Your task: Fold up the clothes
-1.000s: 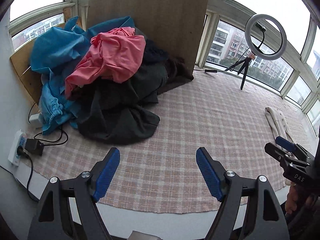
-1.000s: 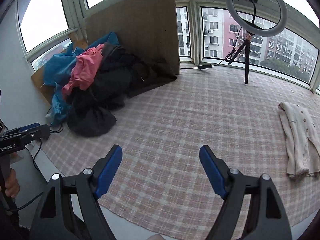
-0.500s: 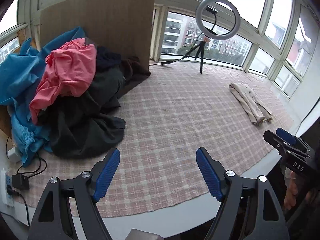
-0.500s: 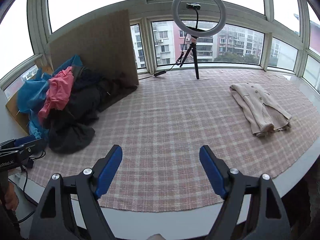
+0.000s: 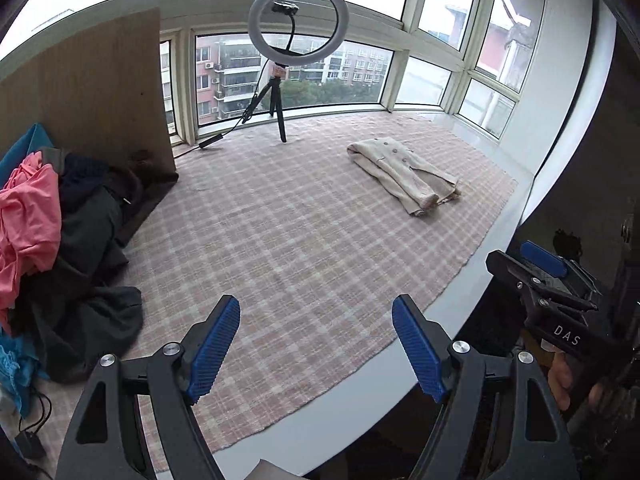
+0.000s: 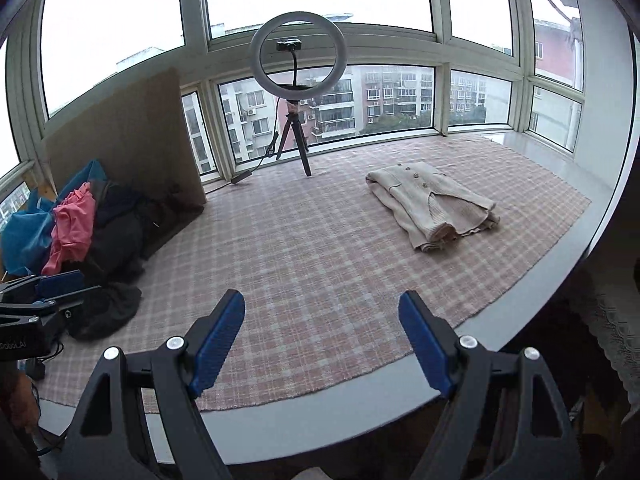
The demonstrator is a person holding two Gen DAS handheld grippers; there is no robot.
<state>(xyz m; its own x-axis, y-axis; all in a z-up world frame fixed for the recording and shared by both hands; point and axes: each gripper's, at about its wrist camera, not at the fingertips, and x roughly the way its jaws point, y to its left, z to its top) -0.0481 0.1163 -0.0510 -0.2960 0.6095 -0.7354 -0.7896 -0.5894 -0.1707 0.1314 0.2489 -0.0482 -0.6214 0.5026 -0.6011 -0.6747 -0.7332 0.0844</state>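
A folded cream cardigan (image 5: pixel 404 174) (image 6: pixel 430 204) lies on the checked cloth at the right. At the left is a heap of unfolded clothes: a pink garment (image 5: pixel 26 216) (image 6: pixel 72 228), dark garments (image 5: pixel 88 256) (image 6: pixel 116 232) and blue fabric (image 6: pixel 24 232). My left gripper (image 5: pixel 316 344) is open above the cloth's front edge, holding nothing. My right gripper (image 6: pixel 322 340) is open too, empty, near the front edge. In the left wrist view the right gripper (image 5: pixel 544 276) shows at the right; in the right wrist view the left gripper (image 6: pixel 44 292) shows at the left.
A pink checked cloth (image 5: pixel 288 240) (image 6: pixel 320 248) covers a pale window ledge. A ring light on a tripod (image 5: pixel 298 20) (image 6: pixel 298 52) stands at the back with its cable trailing left. A brown board (image 5: pixel 88 88) (image 6: pixel 124 136) leans behind the heap. Windows surround the ledge.
Both grippers have swung to the right, away from the clothes heap; the heap has slid to the left edge and the cream cardigan has come more into the middle. Both stayed open.
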